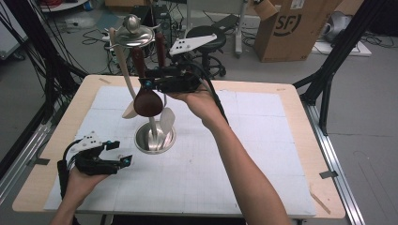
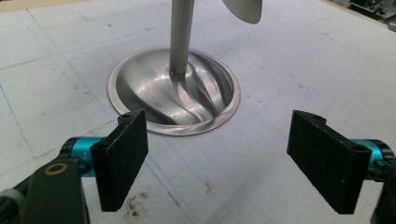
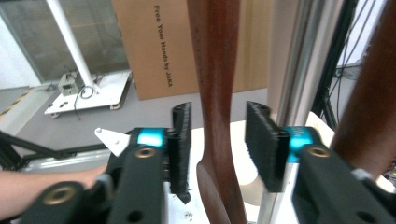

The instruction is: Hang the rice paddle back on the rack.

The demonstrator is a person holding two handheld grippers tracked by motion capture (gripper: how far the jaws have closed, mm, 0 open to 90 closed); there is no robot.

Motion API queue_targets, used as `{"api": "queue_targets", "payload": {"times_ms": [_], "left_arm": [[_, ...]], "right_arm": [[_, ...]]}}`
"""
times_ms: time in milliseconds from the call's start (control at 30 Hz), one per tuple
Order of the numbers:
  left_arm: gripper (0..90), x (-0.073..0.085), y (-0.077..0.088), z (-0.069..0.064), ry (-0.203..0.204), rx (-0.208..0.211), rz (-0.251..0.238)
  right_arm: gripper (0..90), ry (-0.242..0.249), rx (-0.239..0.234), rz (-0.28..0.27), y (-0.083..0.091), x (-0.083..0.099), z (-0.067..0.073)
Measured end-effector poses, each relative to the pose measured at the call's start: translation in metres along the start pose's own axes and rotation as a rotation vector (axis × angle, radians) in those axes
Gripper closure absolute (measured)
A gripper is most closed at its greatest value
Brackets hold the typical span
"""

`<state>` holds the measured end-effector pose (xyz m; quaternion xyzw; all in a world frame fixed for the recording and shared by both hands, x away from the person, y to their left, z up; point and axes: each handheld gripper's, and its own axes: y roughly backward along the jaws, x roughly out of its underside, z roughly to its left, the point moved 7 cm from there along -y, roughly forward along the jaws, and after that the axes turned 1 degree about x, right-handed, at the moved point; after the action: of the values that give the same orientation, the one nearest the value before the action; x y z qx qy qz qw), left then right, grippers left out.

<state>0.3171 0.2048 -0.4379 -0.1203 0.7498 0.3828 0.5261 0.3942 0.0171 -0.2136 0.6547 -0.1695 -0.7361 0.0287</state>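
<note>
**Inspector A:** Largest item first. The white gridded mat (image 1: pixel 244 154) covers the pale wooden surface (image 1: pixel 300 101). A polished steel utensil stand (image 1: pixel 155 137) with a round dished base sits left of the mat's centre. Its domed, knobbed top (image 1: pixel 134 33) rises at twelve o'clock from the base.

**Inspector B:** Confirmed. What hangs on it?

**Inspector A:** A dark brown wooden spoon (image 1: pixel 146 96), bowl downward, at eleven o'clock from the base. A pale wooden spatula (image 1: pixel 123 70) hangs just beside it at its nine o'clock. A second dark handle (image 1: pixel 160 47) hangs at the spoon's one o'clock.

**Inspector B:** Right gripper?

**Inspector A:** The right gripper (image 3: pixel 218 140) is raised at the stand. Its jaws stand narrow on either side of the spoon's handle (image 3: pixel 215 70), with a gap showing on both sides; the pads do not press on it.

**Inspector B:** Left gripper?

**Inspector A:** The left gripper (image 2: pixel 219 163) rests low at eight o'clock from the base, near it but apart. Jaws wide, nothing between them.
</note>
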Motion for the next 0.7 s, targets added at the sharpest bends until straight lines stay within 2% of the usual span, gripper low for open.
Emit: {"api": "queue_targets", "payload": {"times_ms": [100,700], "left_arm": [[21.1,0.000,0.000,0.000,-0.002,0.000,0.000],[21.1,0.001,-0.002,-0.002,-0.002,0.002,0.008]], "right_arm": [[57.7,-0.018,-0.006,-0.019,0.003,0.002,0.001],[51.0,-0.041,-0.005,-0.071,0.030,0.025,0.003]]}}
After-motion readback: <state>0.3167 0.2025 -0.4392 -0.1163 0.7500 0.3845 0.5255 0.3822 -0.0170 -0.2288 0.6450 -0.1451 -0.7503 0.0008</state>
